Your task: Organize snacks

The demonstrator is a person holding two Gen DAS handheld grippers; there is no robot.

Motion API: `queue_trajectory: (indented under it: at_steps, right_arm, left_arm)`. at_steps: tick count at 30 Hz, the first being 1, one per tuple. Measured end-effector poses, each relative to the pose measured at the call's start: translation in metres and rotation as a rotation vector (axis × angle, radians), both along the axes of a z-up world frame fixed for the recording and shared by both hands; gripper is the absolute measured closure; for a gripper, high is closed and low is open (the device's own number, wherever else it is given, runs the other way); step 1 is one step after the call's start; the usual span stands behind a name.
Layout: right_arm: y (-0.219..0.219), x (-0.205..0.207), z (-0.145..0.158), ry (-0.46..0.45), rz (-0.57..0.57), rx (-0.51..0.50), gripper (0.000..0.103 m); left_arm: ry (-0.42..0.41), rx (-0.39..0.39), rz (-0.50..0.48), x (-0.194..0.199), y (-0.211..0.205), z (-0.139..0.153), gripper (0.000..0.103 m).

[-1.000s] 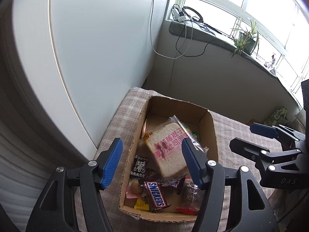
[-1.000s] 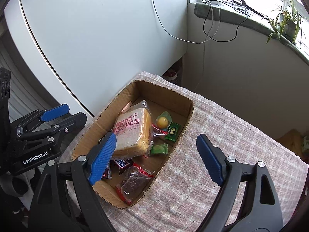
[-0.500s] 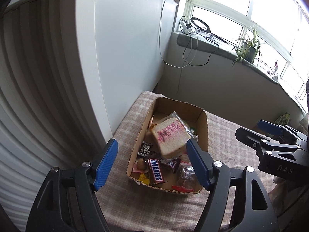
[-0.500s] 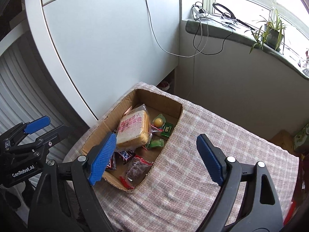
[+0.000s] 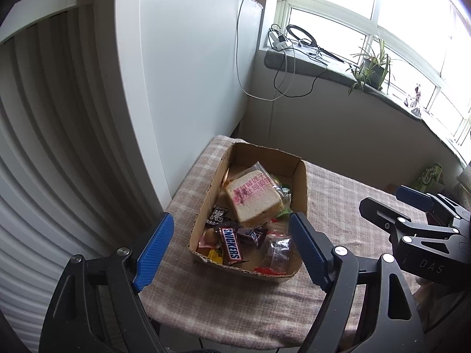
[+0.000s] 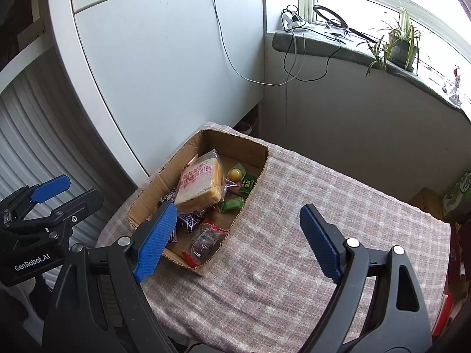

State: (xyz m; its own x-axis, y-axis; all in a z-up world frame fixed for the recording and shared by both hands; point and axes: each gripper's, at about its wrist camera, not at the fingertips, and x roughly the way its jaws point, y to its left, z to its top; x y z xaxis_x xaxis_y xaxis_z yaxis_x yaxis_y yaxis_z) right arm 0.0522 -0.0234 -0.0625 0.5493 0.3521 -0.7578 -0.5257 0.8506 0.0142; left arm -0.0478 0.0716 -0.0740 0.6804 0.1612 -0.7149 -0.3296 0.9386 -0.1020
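The snack box [image 5: 303, 188] sits mid-frame between the spread fingers of the empty left gripper [image 5: 229, 250]; the right gripper [image 6: 235, 241], also spread and empty, has it at centre-left.

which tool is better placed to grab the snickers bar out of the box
Left, probably. The left tool is open and lined up with the cardboard box, the Snickers bar lying between its fingers in view. The right tool, also open, points mostly at bare tablecloth beside the box.
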Motion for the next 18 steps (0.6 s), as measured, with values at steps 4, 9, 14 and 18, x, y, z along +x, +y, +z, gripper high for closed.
queue_trajectory:
  at_steps: [4,9,14,18]
  right_arm:
    - [-0.0011,-0.0007,-0.0001,0.002,-0.003,0.001,0.015]
    - [-0.0014,-0.0014,-0.0001,0.002,-0.006,0.001,0.015]
    - [-0.003,-0.0013,-0.0004,0.006,-0.007,0.008,0.015]
    - [-0.003,-0.0018,-0.0005,0.006,-0.004,0.008,0.015]
  left_arm:
    - [-0.004,0.012,-0.013,0.0003,-0.0041,0.0016,0.022]
    - [-0.001,0.01,-0.019,0.0,-0.0065,0.0007,0.022]
    - [-0.006,0.019,-0.016,-0.0009,-0.0066,0.0031,0.022]
    - [-0.01,0.024,-0.009,-0.002,-0.0057,0.0052,0.022]
